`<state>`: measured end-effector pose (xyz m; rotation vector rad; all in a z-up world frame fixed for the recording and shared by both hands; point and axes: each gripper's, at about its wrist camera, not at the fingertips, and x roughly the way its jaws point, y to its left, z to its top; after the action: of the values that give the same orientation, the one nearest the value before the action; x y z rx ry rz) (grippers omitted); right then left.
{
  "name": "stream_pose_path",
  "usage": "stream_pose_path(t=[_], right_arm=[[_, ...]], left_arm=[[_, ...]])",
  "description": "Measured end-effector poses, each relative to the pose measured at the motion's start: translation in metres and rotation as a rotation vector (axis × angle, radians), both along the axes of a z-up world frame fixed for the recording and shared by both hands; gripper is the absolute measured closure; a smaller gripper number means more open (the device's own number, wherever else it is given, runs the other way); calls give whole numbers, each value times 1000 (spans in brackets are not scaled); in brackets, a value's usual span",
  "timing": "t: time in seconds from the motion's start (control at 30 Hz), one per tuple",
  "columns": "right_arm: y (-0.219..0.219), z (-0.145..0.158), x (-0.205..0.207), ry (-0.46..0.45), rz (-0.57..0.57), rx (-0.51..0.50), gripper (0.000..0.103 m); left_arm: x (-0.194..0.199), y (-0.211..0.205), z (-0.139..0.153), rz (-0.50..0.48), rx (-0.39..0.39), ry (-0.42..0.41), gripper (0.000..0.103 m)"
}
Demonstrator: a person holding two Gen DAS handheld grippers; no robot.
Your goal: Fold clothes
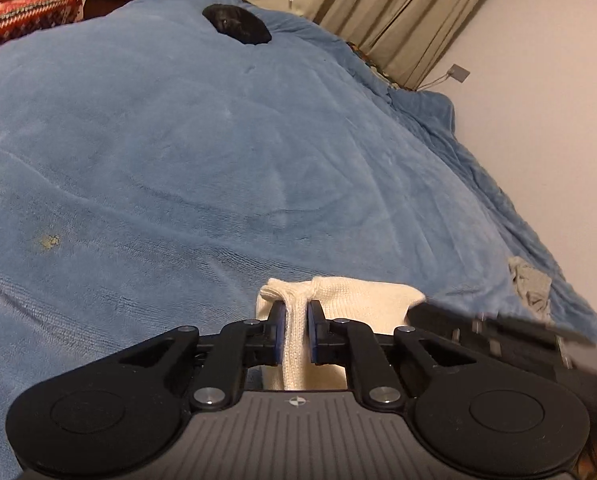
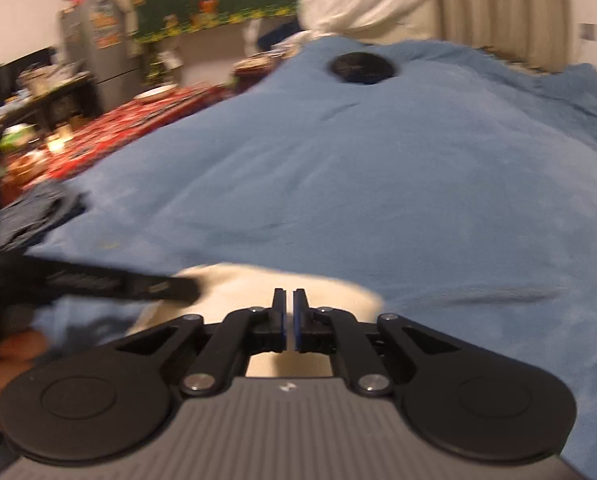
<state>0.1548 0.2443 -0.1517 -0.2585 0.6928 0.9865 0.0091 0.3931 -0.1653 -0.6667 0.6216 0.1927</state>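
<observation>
A cream knitted garment (image 1: 358,300) lies at the near edge of the blue blanket (image 1: 218,160). My left gripper (image 1: 297,312) is shut on a fold of this garment, which runs up between the pads. The right gripper's body (image 1: 498,328) shows blurred just to the right of it. In the right wrist view the cream garment (image 2: 238,284) lies under and ahead of my right gripper (image 2: 289,300), whose jaws are nearly together with only a thin gap and nothing seen between them. The left gripper (image 2: 98,280) crosses at the left, blurred.
A black round object (image 1: 236,24) lies far back on the blanket. A small grey cloth (image 1: 532,280) lies at the blanket's right edge. Dark blue clothes (image 2: 34,216) lie at the left edge. A red patterned table (image 1: 22,16) and beige curtains (image 1: 410,12) stand beyond.
</observation>
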Motion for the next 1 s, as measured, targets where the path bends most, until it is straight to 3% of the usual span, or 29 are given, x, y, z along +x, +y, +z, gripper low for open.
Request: stream_pose_path(t=[0.13, 0.3, 0.5, 0.63, 0.7, 0.83, 1.0], right_arm=[[-16, -8, -35, -7, 13, -55, 100], [-41, 7, -53, 20, 4, -14, 99], [-32, 16, -53, 0, -12, 40, 99], [-24, 6, -55, 24, -17, 23, 99], [-25, 0, -59, 33, -22, 7, 99], [-50, -6, -77, 39, -13, -15, 100], [-86, -10, -102, 31, -15, -9, 101]], left_arm=[[-1, 4, -4, 3, -25, 2, 90], [-6, 3, -1, 20, -18, 19, 78], [-43, -16, 24, 27, 46, -3, 78], [-53, -50, 39, -108, 72, -64, 81], [-48, -66, 33, -162, 87, -43, 91], [-56, -73, 4, -162, 76, 18, 96], [-90, -69, 2, -133, 50, 15, 100]])
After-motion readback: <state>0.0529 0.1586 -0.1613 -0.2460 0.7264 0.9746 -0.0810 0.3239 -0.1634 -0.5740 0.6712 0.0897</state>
